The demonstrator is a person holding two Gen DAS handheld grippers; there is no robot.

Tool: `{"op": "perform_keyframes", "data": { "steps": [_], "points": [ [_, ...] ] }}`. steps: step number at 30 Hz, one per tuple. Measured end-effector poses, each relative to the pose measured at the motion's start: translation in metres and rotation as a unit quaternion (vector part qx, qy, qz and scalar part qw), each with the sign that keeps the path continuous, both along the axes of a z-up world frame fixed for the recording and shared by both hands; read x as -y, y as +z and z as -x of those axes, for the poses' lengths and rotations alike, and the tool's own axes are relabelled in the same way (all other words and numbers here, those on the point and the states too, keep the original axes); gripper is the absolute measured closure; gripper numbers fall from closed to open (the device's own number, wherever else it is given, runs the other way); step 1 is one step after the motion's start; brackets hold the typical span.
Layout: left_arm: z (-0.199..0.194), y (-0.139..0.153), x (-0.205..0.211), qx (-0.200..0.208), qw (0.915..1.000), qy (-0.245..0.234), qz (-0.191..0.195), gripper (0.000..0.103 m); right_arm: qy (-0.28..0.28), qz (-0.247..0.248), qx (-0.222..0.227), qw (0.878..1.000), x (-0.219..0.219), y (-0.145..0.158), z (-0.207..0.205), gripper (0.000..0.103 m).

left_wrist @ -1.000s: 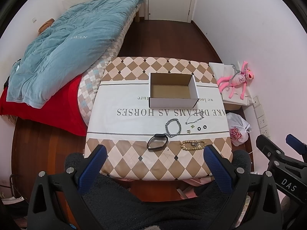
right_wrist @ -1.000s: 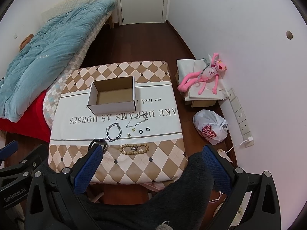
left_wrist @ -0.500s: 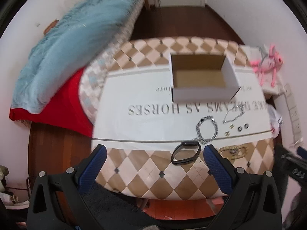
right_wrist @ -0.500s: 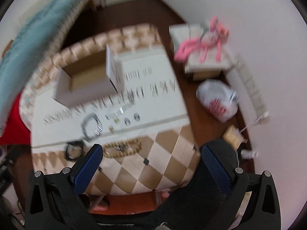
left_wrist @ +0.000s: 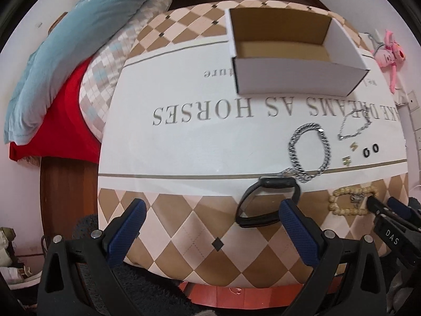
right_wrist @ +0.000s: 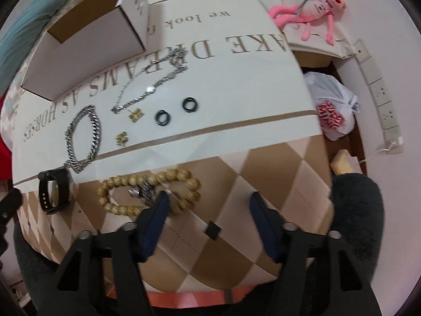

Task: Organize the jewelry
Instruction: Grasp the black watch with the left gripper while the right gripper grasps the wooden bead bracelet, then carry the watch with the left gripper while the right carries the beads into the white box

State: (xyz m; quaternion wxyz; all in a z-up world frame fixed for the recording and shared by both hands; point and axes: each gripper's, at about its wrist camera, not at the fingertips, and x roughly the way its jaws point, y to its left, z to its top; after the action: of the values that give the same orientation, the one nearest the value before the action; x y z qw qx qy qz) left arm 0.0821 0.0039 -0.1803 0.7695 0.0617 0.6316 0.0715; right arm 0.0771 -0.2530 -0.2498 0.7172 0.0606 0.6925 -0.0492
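An open white cardboard box stands at the table's far side. Jewelry lies in front of it: a black band, a thick silver chain bracelet, a thin silver necklace, two black rings, two gold earrings, a wooden bead bracelet. My left gripper is open; its right finger overlaps the black band. My right gripper is open; its left finger is at the bead bracelet.
The table has a diamond-patterned cloth with lettering. A bed with a blue quilt stands to the left. A pink plush toy, a white plastic bag and wall sockets are on the right.
Both grippers have moved down and forward toward the table's near edge. The jewelry now looms large, with the black band and the bead bracelet at the fingertips.
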Motion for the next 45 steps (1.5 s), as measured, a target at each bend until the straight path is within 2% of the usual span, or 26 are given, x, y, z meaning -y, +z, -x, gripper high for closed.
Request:
{"op": "perform_keyframes", "data": {
  "steps": [3, 5, 6, 7, 14, 17, 18, 20, 23, 25, 27, 33, 37, 39, 45],
  "points": [
    [0.003, -0.006, -0.011, -0.005, 0.9999, 0.011, 0.005, 0.000, 0.018, 0.023, 0.021, 0.999, -0.008, 0.003, 0.000, 0.052],
    [0.005, -0.012, -0.019, -0.013, 0.9997, 0.020, 0.010, 0.000, 0.027, 0.024, 0.032, 0.999, -0.013, 0.005, 0.001, 0.064],
    [0.008, -0.016, -0.024, -0.018, 0.9993, 0.027, 0.016, 0.000, 0.036, 0.025, 0.037, 0.998, -0.017, 0.006, 0.002, 0.089],
    [0.010, -0.020, -0.029, -0.022, 0.9989, 0.034, 0.022, 0.001, 0.046, 0.025, 0.038, 0.998, -0.021, 0.007, 0.003, 0.093],
    [0.015, -0.041, -0.053, -0.035, 0.9929, 0.068, 0.091, 0.001, 0.049, -0.008, 0.016, 0.999, -0.028, 0.010, 0.030, 0.094],
    [0.007, -0.045, -0.051, -0.022, 0.9922, 0.060, 0.107, 0.005, 0.045, -0.008, 0.023, 0.999, -0.028, 0.010, 0.036, 0.093],
    [0.003, -0.046, -0.049, -0.017, 0.9922, 0.054, 0.111, 0.010, 0.045, -0.007, 0.026, 0.999, -0.028, 0.009, 0.036, 0.093],
    [-0.004, -0.048, -0.043, -0.009, 0.9929, 0.038, 0.112, 0.021, 0.039, -0.009, 0.030, 0.999, -0.028, 0.008, 0.032, 0.093],
    [-0.014, -0.053, -0.029, 0.002, 0.9957, -0.004, 0.093, 0.044, 0.032, -0.007, 0.037, 0.999, -0.028, 0.009, 0.027, 0.093],
    [-0.020, -0.058, -0.021, 0.001, 0.9960, -0.029, 0.085, 0.078, 0.035, 0.002, 0.041, 0.999, -0.030, 0.009, 0.022, 0.092],
    [-0.024, -0.064, -0.016, -0.009, 0.9948, -0.046, 0.091, 0.096, 0.043, 0.015, 0.044, 0.998, -0.034, 0.008, 0.019, 0.092],
    [-0.017, -0.068, -0.006, 0.003, 0.9940, -0.053, 0.096, 0.101, 0.058, 0.025, 0.050, 0.997, -0.040, 0.009, 0.016, 0.093],
    [-0.011, -0.057, -0.006, 0.013, 0.9930, -0.061, 0.101, 0.101, 0.038, -0.015, 0.053, 0.998, -0.032, 0.014, 0.018, 0.094],
    [0.001, -0.046, -0.002, 0.021, 0.9923, -0.063, 0.105, 0.101, 0.030, -0.037, 0.066, 0.997, -0.028, 0.025, 0.018, 0.094],
    [-0.001, -0.013, -0.011, 0.048, 0.9893, -0.066, 0.121, 0.101, 0.036, -0.076, 0.108, 0.991, -0.028, 0.064, 0.009, 0.094]
  ]
}}
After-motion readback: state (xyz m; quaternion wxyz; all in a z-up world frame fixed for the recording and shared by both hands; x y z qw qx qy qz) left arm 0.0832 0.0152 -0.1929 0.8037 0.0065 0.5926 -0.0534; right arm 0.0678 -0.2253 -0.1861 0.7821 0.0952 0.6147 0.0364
